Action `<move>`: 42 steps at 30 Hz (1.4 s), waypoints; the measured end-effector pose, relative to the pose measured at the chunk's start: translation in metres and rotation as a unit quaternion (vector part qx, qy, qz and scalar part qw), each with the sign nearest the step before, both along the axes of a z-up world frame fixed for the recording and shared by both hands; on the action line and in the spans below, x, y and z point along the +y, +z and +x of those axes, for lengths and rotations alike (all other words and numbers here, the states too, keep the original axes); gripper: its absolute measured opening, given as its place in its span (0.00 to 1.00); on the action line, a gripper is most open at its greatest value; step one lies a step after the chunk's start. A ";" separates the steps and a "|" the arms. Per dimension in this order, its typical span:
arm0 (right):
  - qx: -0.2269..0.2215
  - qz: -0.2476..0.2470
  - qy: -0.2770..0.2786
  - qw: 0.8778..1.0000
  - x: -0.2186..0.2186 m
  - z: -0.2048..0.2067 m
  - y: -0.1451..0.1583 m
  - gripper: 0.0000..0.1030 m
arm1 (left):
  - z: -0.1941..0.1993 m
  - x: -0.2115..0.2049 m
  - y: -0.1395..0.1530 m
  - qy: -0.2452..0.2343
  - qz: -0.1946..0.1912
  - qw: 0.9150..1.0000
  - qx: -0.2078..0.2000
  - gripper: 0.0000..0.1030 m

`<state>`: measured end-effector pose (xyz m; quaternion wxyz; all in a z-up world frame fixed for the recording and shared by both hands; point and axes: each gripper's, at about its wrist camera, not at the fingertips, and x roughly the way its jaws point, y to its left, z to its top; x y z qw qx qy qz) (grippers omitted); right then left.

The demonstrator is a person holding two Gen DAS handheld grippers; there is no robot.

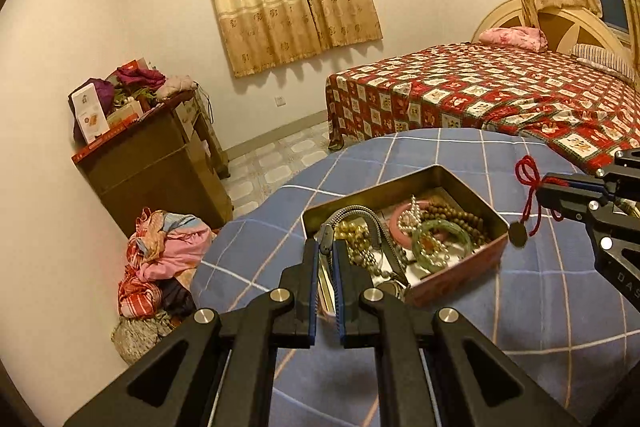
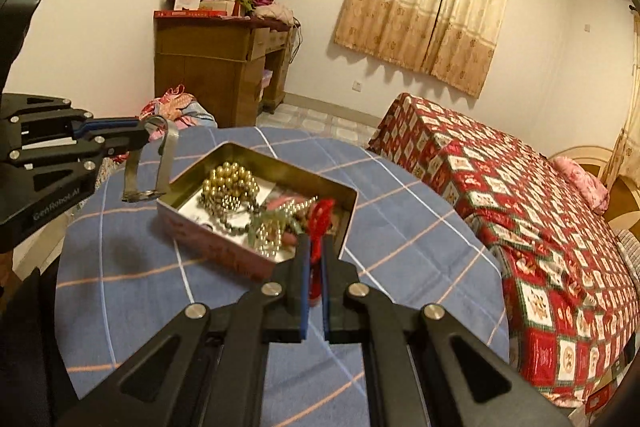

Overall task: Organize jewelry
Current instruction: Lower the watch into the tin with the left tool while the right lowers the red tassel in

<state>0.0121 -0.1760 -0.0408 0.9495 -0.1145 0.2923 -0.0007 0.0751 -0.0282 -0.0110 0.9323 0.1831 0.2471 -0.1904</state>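
Ahead of both grippers sits an open metal tin [image 1: 404, 227] on a round table under a blue checked cloth [image 1: 540, 307], crowded with jewelry: gold pearl beads [image 2: 230, 183], a pink bangle [image 1: 398, 223], a green jade bangle [image 1: 440, 239] and brown wooden beads [image 1: 460, 215] lie tangled together. Beyond the table, past the left gripper's fingertips, a wooden cabinet [image 1: 160, 163] piled with boxes stands by a heap of clothes [image 1: 164, 259] on the floor; a bed [image 1: 500, 99] with a red patterned cover lies to the right. The left gripper [image 1: 327, 247] has its fingers nearly together, pinching a metal mesh watch band [image 2: 150, 163] that hangs beside the tin's near corner; the watch face is hard to make out. The right gripper [image 2: 316, 247] is clamped narrowly on a red cord [image 1: 534, 187] with a small dark pendant [image 1: 517, 234] dangling just over the tin's edge. In its own view the cord blocks part of the tin's contents.
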 end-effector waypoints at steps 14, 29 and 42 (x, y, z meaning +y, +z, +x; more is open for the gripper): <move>-0.016 -0.011 0.001 1.000 0.002 0.030 0.010 0.05 | 0.034 -0.018 0.002 0.006 0.023 1.000 -0.010 0.06; -0.019 -0.011 -0.007 1.000 0.001 0.053 0.010 0.05 | 0.060 -0.030 -0.005 0.019 0.033 0.999 -0.010 0.06; -0.010 -0.018 -0.010 1.000 0.002 0.075 0.006 0.05 | 0.079 -0.039 -0.018 0.022 0.042 0.999 0.001 0.06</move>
